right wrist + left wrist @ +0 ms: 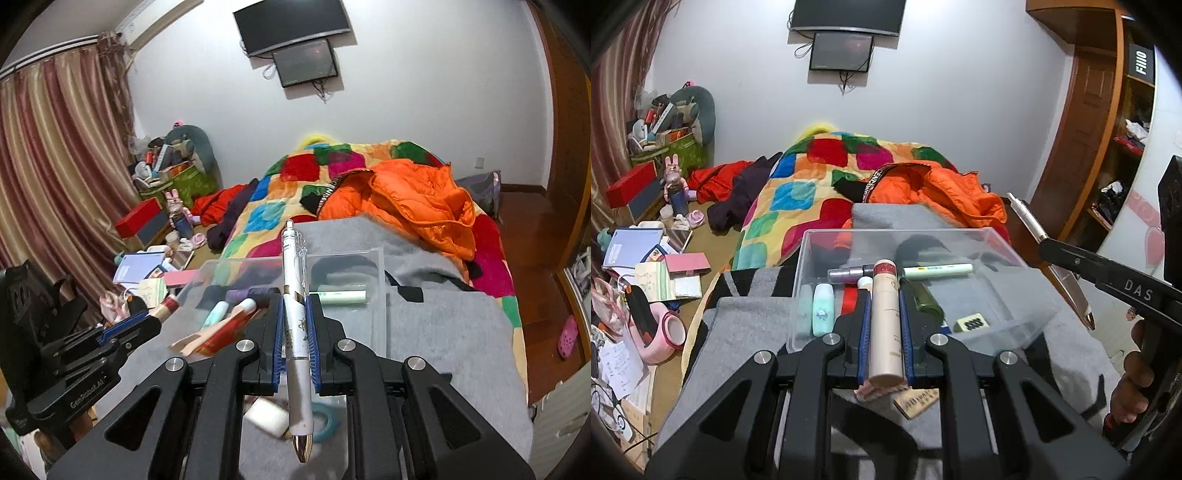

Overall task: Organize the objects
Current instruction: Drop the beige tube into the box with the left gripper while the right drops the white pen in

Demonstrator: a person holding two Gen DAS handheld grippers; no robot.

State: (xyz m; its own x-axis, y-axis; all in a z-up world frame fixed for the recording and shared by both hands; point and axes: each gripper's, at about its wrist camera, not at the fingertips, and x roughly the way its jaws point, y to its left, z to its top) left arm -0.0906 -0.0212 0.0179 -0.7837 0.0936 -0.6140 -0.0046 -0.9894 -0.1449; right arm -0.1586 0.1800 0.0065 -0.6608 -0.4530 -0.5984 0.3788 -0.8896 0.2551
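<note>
Left gripper (885,314): jaws clamped on a beige tube with a dark red cap (884,325), held lengthwise between the blue pads, cap end pointing forward over the near edge of the clear plastic box (1004,240).

Right gripper (297,328): jaws clamped on a white pen (295,332), held lengthwise, tip toward the camera, clip end reaching forward over the box's near edge. In the left wrist view this gripper enters from the right, level with the box's right side, with the person's hand (1130,391) on its handle.

Clear plastic box: rests on a grey cloth (1071,354) at the near end of the bed. Inside it: a mint-green bottle (823,309), a purple tube (849,274), a pale green pen (938,271), a die (971,323).

Behind the box: orange jacket (417,206), patchwork quilt (798,192).
</note>
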